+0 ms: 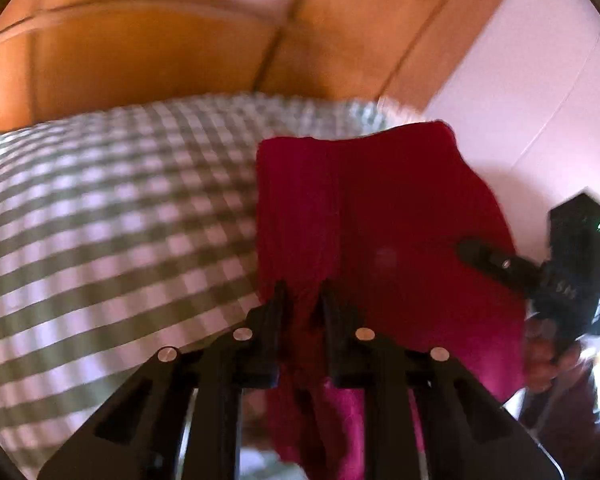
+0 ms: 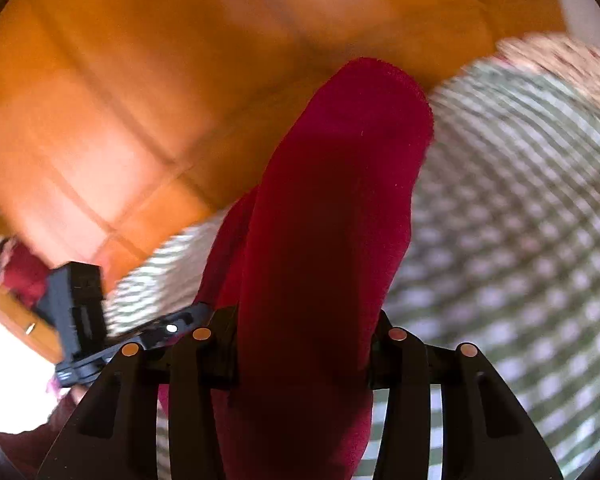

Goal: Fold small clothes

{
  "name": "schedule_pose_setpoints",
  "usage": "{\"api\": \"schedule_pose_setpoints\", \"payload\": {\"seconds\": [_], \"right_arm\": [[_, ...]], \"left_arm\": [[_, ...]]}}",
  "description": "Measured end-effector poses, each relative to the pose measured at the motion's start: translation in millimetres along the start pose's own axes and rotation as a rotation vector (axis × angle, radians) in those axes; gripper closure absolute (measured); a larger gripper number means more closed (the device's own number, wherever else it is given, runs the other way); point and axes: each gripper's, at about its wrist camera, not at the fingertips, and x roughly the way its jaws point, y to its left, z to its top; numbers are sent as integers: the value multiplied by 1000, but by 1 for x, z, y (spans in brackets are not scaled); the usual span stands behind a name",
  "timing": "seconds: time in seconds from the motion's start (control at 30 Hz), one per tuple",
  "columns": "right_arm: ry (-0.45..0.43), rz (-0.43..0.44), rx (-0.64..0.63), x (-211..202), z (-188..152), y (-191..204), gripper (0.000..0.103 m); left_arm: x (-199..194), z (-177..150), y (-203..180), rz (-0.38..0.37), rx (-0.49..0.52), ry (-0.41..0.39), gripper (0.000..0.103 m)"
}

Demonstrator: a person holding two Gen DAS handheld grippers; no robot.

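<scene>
A small dark red garment (image 1: 384,216) hangs in the air above a green and white checked cloth (image 1: 112,216). My left gripper (image 1: 302,292) is shut on its near edge, with fabric bunched between the fingers. In the left wrist view my right gripper (image 1: 496,258) holds the garment's right edge. In the right wrist view the red garment (image 2: 328,208) drapes over my right gripper (image 2: 306,320) and hides its fingertips; the fabric fills the gap between the fingers. My left gripper (image 2: 112,340) shows at the lower left there.
An orange-brown wooden headboard or cabinet (image 1: 148,44) stands behind the checked surface (image 2: 520,220). A white wall (image 1: 540,80) is at the right. A patterned fabric (image 2: 560,64) lies at the far edge of the checked cloth. The holder's hand (image 1: 544,356) grips the right tool.
</scene>
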Motion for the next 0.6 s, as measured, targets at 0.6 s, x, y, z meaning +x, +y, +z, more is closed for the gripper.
{"api": "schedule_pose_setpoints", "payload": {"seconds": [0.6], "right_arm": [[-73, -341, -209, -25, -59, 34, 60]], "left_arm": [[-3, -19, -13, 262, 44, -90, 56]]}}
